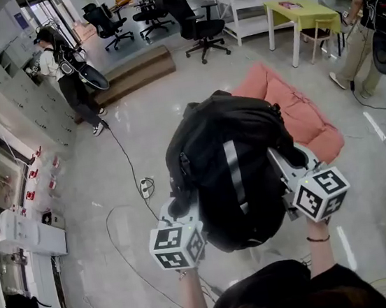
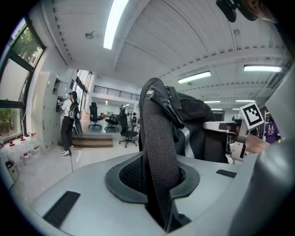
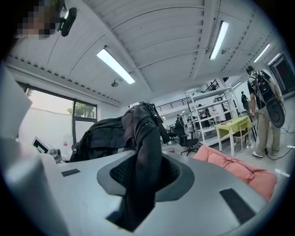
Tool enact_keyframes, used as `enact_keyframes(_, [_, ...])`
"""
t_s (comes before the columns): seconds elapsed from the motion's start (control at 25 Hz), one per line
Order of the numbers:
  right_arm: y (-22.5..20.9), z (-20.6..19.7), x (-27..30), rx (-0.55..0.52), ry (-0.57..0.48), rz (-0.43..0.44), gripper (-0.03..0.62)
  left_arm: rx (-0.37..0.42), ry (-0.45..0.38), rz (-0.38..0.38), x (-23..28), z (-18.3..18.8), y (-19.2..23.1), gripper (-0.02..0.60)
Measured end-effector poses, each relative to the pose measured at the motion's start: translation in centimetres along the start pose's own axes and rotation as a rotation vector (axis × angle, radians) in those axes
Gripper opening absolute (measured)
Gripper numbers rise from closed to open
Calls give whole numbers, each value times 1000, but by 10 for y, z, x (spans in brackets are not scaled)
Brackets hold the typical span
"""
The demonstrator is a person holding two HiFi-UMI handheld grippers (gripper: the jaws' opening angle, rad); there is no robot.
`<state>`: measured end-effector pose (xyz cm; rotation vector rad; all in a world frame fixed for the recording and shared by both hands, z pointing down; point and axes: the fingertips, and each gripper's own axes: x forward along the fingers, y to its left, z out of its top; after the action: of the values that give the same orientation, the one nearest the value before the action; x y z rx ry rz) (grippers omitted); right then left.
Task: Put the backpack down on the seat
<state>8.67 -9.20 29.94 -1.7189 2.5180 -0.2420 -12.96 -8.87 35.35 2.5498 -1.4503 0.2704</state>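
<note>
The glossy pale grey floor (image 1: 172, 103) carries a salmon-pink soft cushioned seat (image 1: 292, 105), lying low and slightly rumpled near the middle. Left of it a thin black cable (image 1: 124, 155) snakes across the floor to a white power strip (image 1: 146, 187), with more cable looping nearer the camera. Further back stand a brown wooden step platform (image 1: 133, 72), black wheeled office chairs (image 1: 197, 26), a white open shelving unit (image 1: 248, 9) and a yellow-topped table with white legs (image 1: 301, 12). A person stands at each side.

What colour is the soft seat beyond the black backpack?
The soft seat is salmon pink, clearest in head view.
</note>
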Motion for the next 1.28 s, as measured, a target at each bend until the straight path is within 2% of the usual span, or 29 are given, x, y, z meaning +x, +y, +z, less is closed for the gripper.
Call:
enact_keyframes(0.44, [-59, 11, 108, 46, 16, 76, 89, -22, 11, 77, 97, 27, 39, 81])
enact_keyframes(0.72, [-87, -1, 169, 60, 64, 116, 89, -53, 38, 127, 151, 26, 67, 81])
enact_keyframes(1.08, [-117, -53, 230, 139, 159, 93, 91, -98, 164, 123, 218, -11, 103, 81])
enact_keyframes(1.28, [-132, -97, 258, 172, 234, 54, 91, -130, 236, 89, 256, -49, 123, 81])
